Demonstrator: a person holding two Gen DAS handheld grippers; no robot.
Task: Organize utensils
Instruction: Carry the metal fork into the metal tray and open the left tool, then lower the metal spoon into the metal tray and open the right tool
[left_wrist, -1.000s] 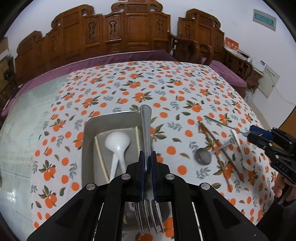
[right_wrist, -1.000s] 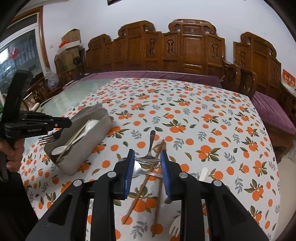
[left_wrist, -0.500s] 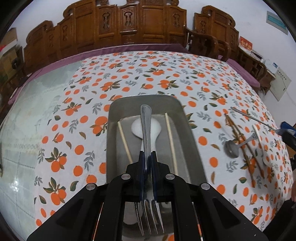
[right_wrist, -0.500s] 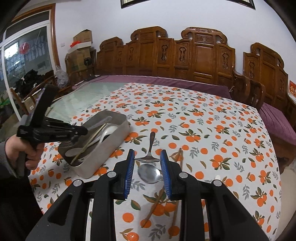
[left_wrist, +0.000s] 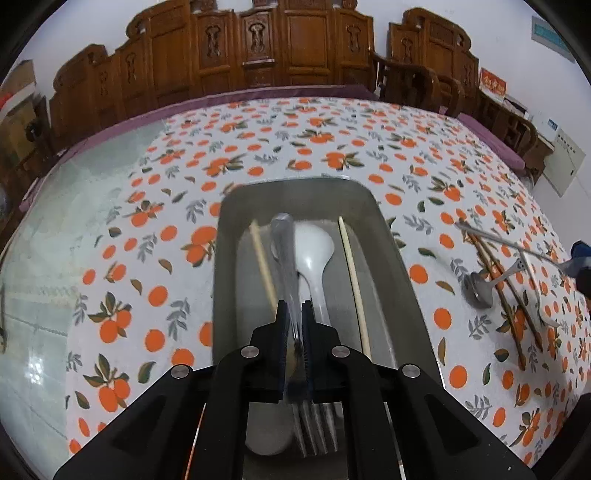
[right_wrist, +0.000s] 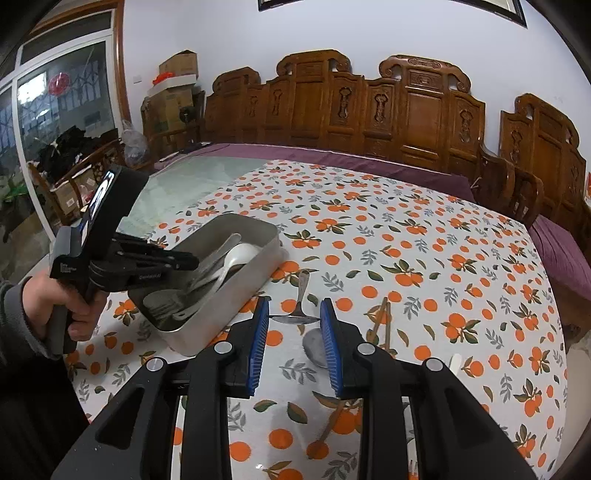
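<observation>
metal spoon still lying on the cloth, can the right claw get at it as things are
Probably not yet: the right claw is shut on another spoon, so its jaws are taken. The metal spoon lies in the open on the tablecloth, across the brown chopsticks.

Bare tablecloth (right_wrist: 424, 236) beyond tray (right_wrist: 229, 291)

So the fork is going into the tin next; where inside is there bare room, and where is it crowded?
Inside the tin, the middle is crowded: a white spoon lies between two chopsticks, with the fork in the left gripper over it. Bare strips run along both side walls, outside each chopstick, and across the far end beyond the spoon's bowl.
</observation>
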